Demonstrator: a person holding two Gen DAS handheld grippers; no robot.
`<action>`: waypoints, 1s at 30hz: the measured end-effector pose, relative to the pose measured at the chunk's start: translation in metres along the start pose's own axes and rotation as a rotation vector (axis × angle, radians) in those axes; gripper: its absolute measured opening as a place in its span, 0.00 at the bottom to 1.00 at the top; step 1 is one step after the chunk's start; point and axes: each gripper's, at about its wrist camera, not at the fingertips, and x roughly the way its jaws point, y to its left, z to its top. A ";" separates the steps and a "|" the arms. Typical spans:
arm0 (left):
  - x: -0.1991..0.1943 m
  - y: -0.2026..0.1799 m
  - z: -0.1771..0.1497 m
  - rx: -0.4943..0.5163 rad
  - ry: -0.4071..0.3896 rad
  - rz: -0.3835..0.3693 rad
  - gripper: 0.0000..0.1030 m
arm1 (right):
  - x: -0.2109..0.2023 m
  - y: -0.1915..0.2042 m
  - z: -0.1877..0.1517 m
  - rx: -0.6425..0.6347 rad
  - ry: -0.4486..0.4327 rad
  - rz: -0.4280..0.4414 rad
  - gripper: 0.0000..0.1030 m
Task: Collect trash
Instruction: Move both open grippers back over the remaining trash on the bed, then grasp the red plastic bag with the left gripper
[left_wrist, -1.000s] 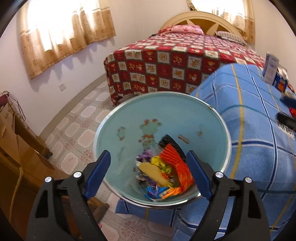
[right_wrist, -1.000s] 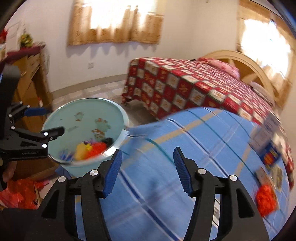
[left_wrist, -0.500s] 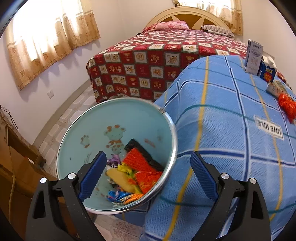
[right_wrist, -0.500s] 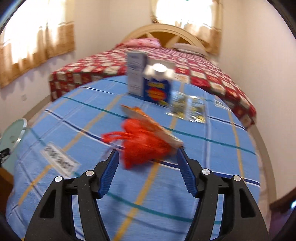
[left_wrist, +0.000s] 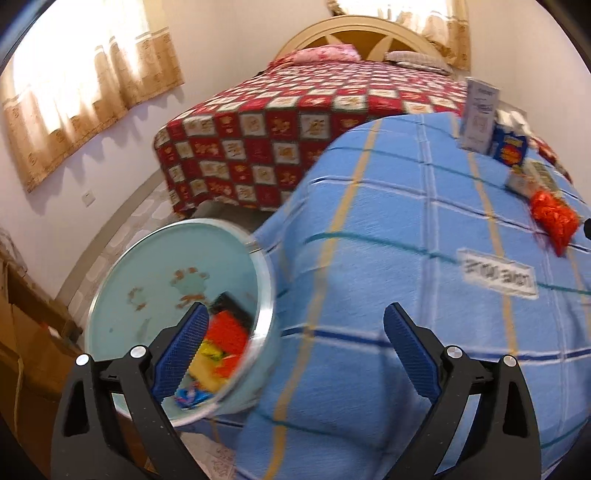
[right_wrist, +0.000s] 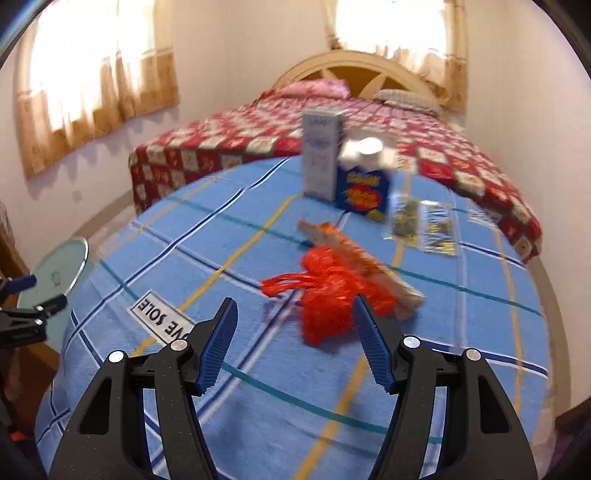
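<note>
A crumpled red plastic bag (right_wrist: 328, 295) lies on the blue checked blanket (right_wrist: 258, 369), against an orange wrapper (right_wrist: 354, 258). My right gripper (right_wrist: 295, 302) hovers just short of the bag; its jaws are opening and its pads touch nothing. Behind stand a white box (right_wrist: 319, 155) and a blue carton (right_wrist: 364, 192), with flat sachets (right_wrist: 439, 225) beside them. My left gripper (left_wrist: 297, 314) is open and empty over the blanket's edge, next to a pale blue bin (left_wrist: 166, 277) holding colourful wrappers (left_wrist: 221, 343). The left wrist view shows the red bag (left_wrist: 554, 218) far right.
A bed with a red checked cover (left_wrist: 295, 122) stands behind the blue blanket. Wooden furniture (left_wrist: 22, 332) sits left of the bin, on a tiled floor (left_wrist: 147, 206). The bin's rim (right_wrist: 79, 258) shows at the blanket's left edge in the right wrist view.
The left gripper swung right, from over the bin to the blanket's edge, and its jaws widened. The right gripper swung from the bin side to the red bag, its jaws widening slightly.
</note>
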 end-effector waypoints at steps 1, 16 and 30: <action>-0.002 -0.012 0.003 0.012 -0.005 -0.017 0.91 | -0.005 -0.014 -0.004 0.007 -0.005 -0.054 0.66; -0.012 -0.207 0.048 0.160 -0.048 -0.184 0.92 | -0.026 -0.176 -0.050 0.251 -0.007 -0.311 0.71; 0.013 -0.271 0.060 0.184 0.006 -0.214 0.79 | -0.029 -0.193 -0.056 0.293 -0.052 -0.289 0.74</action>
